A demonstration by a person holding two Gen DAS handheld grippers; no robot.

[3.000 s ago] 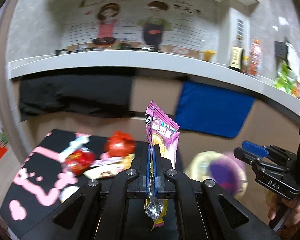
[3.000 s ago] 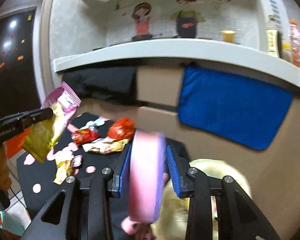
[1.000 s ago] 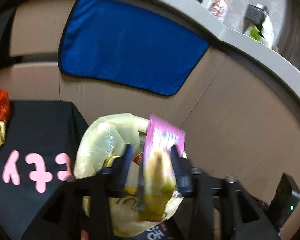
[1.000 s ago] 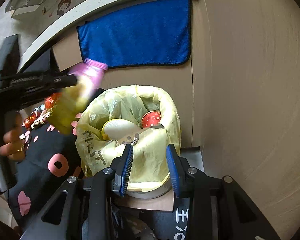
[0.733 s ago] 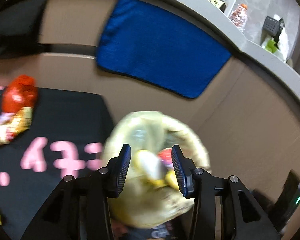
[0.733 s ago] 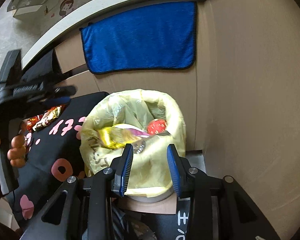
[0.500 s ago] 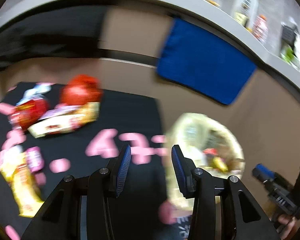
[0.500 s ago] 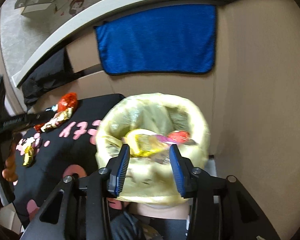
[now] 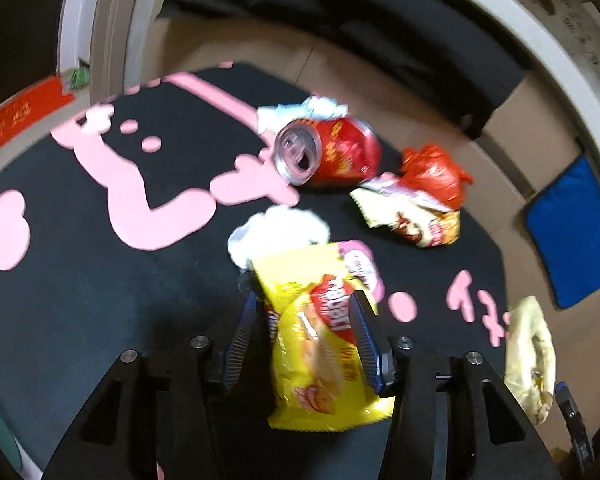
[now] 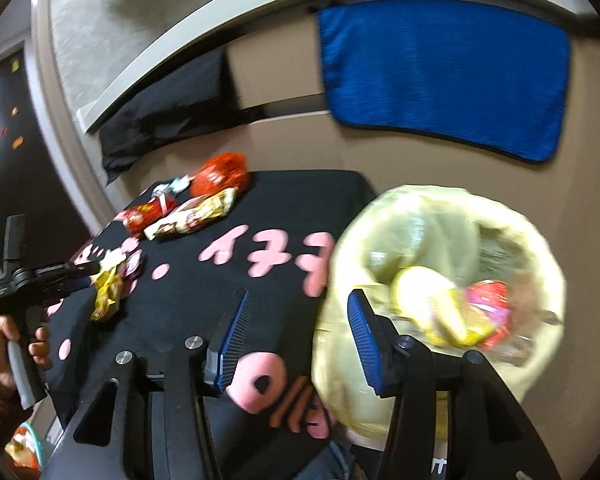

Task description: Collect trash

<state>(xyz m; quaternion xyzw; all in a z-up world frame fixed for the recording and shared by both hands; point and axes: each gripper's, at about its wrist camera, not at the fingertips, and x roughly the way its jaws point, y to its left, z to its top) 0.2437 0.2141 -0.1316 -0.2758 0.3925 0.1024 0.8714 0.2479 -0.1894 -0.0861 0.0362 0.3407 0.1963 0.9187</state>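
Observation:
My left gripper (image 9: pixel 303 294) hangs over the black mat with pink shapes (image 9: pixel 100 280). Its jaws are opening, and a yellow snack bag (image 9: pixel 320 340) lies flat between the fingers, not visibly pinched. Beyond it lie a white tissue (image 9: pixel 280 232), a pink-white packet (image 9: pixel 360 264), a red can (image 9: pixel 332 152), a red wrapper (image 9: pixel 432 172) and a yellow-white wrapper (image 9: pixel 412 220). My right gripper (image 10: pixel 299 294) is beside the yellow-lined bin (image 10: pixel 440 280), its jaws opening with nothing between them. The right wrist view also shows the left gripper (image 10: pixel 88 274) at the yellow bag (image 10: pixel 108 292).
The bin (image 9: pixel 528 356) stands off the mat's right edge and holds several wrappers. A blue cloth (image 10: pixel 440 80) hangs on the brown wall behind it, and a black cloth (image 10: pixel 168 112) hangs under the white shelf. A hand (image 10: pixel 0 344) holds the left gripper's handle.
The left gripper let the pink wrapper drop into the bin, then swung left over the mat to the yellow bag. The right gripper's jaws widened, and its view shifted left from the bin.

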